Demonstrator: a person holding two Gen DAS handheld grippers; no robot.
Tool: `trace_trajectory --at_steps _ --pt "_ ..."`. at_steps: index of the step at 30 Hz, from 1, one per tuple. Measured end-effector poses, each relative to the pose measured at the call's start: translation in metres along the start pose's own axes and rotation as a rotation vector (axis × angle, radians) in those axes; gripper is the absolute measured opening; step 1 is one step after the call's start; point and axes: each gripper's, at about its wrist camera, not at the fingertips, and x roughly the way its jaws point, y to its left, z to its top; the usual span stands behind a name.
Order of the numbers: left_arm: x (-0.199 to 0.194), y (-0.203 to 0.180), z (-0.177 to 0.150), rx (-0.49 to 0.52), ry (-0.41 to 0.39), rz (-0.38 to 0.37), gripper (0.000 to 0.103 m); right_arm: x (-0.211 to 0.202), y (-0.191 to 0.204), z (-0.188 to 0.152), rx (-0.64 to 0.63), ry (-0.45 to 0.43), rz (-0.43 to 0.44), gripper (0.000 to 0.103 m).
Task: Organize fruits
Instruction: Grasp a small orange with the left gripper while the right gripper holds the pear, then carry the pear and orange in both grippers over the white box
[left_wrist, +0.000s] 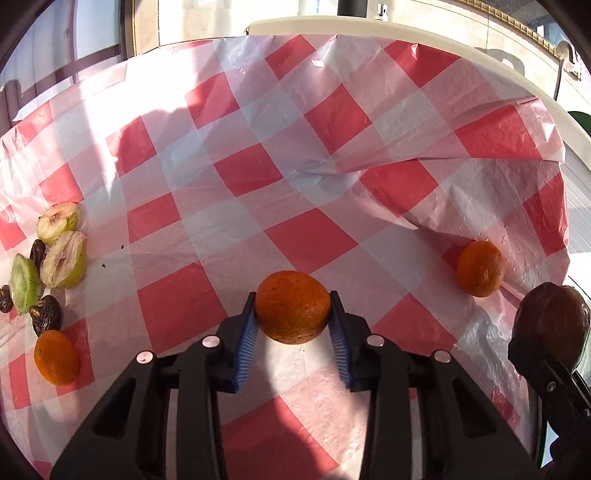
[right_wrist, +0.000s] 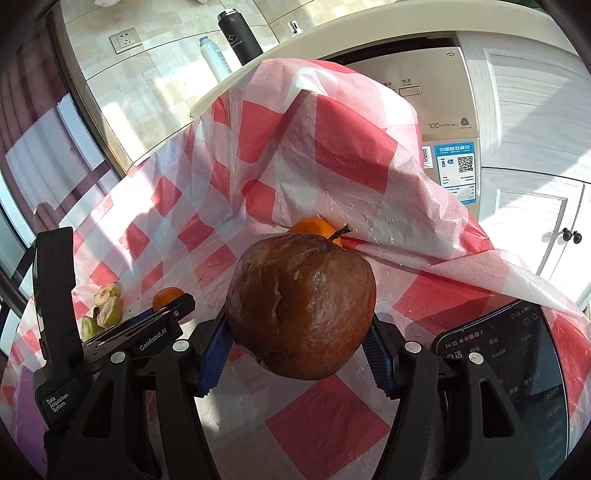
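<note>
Brown fruit (right_wrist: 301, 306) hides most of orange (right_wrist: 314, 226)

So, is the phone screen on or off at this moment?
On. In the right wrist view the phone shows lit text, with a clock reading 14:35 in its corner. It lies on the checked tablecloth beside the right gripper.

Red-checked plastic cloth (right_wrist: 332, 147), black flask (right_wrist: 240, 35), white bottle (right_wrist: 214, 59), wall socket (right_wrist: 125, 40), phone (right_wrist: 517, 369), appliance panel (right_wrist: 443, 122)
</note>
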Motion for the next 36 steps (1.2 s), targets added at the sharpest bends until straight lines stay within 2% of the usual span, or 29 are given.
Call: trace_trajectory --at_steps 7,14,26,30,33,36 --pt "-0.062 0.033 -0.054 -0.041 -0.057 0.061 0.037 0.006 0.006 -0.001 -0.018 0.026 0.037 0.063" --pt "-0.106 0.066 -0.099 -0.114 -0.067 0.089 0.037 0.011 0.011 -0.002 -0.041 0.051 0.077 0.063" --pt "-0.156 0.084 -0.137 -0.180 -0.125 0.095 0.037 0.021 0.027 -0.005 -0.119 0.129 0.116 0.063" --pt "-0.190 0.088 -0.148 -0.184 -0.186 0.122 0.037 0.012 0.040 -0.009 -0.181 0.097 0.130 0.063" --pt "-0.225 0.093 -0.158 -0.192 -0.260 0.158 0.037 -0.002 0.055 -0.025 -0.180 0.086 0.203 0.063" --pt "-0.263 0.103 -0.166 -0.200 -0.339 0.204 0.037 -0.022 0.095 -0.053 -0.259 0.070 0.302 0.063"
